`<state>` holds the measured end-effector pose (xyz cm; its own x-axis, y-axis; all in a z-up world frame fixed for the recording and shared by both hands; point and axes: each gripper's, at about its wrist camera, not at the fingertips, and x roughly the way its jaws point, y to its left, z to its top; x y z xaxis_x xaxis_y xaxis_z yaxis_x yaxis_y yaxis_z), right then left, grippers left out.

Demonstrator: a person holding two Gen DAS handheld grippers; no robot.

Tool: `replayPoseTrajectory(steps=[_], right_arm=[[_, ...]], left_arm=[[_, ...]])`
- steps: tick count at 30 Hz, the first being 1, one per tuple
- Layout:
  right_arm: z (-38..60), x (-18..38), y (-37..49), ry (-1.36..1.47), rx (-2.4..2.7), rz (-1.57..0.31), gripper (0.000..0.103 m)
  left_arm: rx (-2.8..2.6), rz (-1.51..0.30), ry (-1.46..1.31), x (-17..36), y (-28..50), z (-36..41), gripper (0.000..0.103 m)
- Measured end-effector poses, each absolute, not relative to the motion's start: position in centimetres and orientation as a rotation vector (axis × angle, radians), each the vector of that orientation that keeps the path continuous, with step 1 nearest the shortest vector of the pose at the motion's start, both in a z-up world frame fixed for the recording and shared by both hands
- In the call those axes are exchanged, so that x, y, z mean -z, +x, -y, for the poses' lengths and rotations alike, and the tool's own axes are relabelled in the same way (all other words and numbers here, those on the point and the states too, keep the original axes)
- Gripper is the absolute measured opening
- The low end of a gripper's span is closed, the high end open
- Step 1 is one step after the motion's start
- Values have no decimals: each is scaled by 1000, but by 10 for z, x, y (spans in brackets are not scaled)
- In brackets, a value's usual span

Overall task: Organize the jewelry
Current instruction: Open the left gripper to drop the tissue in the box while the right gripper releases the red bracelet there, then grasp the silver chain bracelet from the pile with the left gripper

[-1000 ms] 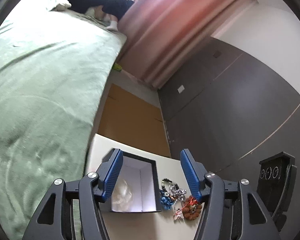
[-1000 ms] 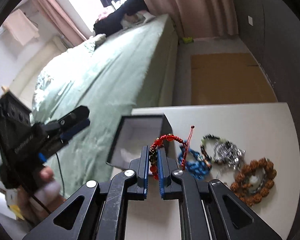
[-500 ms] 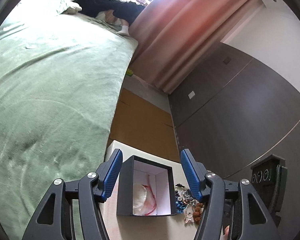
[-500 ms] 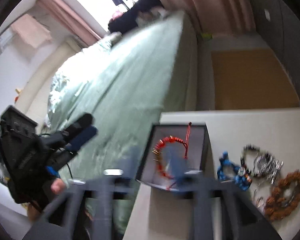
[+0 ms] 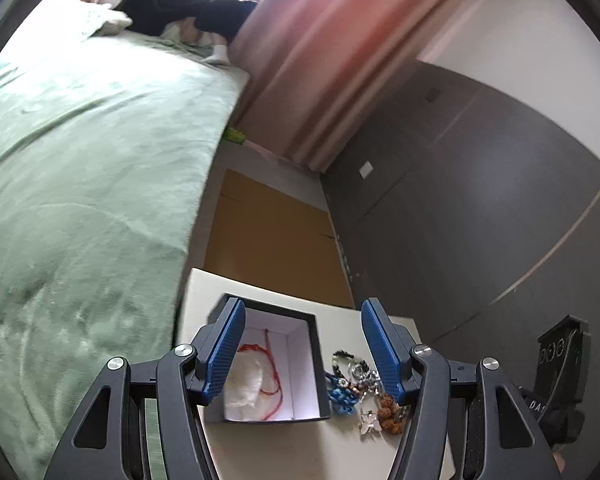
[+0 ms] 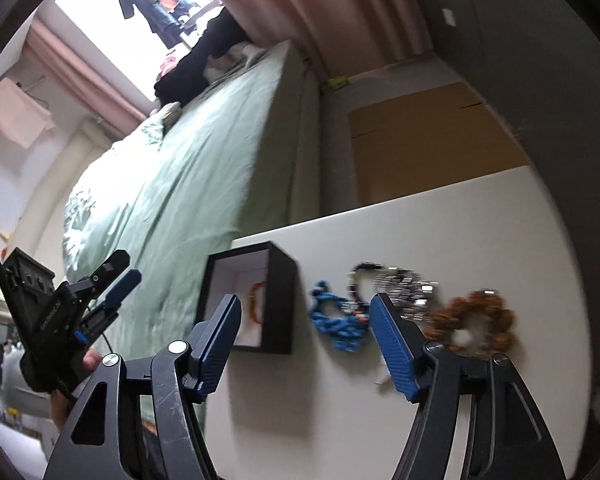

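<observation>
A black box [image 5: 312, 364] with a white inside stands on the white table [image 5: 284, 448]; it also shows in the right wrist view [image 6: 278, 300]. A red bead bracelet [image 5: 270, 372] lies inside it beside a clear bag [image 5: 244, 388]; the bracelet shows in the right wrist view [image 6: 256, 304] too. A blue bracelet [image 6: 338, 320], a silver one [image 6: 404, 286] and a brown bead one [image 6: 476, 322] lie to the box's right. My left gripper [image 5: 304, 354] is open above the box. My right gripper [image 6: 306, 344] is open and empty, in front of the box and blue bracelet.
A green bed [image 5: 80, 168] lies left of the table. Pink curtains [image 5: 320, 60] and a dark wall [image 5: 480, 220] stand behind. Brown cardboard [image 5: 272, 240] covers the floor beyond the table. The left gripper also shows in the right wrist view [image 6: 112, 284].
My right gripper carried the red bracelet over the box, opened and let it go; it now lies in the box. The right gripper has drawn back.
</observation>
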<state>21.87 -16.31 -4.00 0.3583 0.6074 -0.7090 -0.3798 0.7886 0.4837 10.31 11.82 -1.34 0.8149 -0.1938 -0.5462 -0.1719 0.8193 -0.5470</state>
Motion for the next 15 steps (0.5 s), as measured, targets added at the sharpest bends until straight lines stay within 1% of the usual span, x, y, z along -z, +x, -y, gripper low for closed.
replayPoseTrajectory(steps=[7,15], right_arm=[[207,47,213,266,-559,-1010,69],[244,76,234,361,-471,-1095,69]], left_arm=[[69,-694,-515,23,123,-73,62],[119,-791,-383,38,148,-11,62]])
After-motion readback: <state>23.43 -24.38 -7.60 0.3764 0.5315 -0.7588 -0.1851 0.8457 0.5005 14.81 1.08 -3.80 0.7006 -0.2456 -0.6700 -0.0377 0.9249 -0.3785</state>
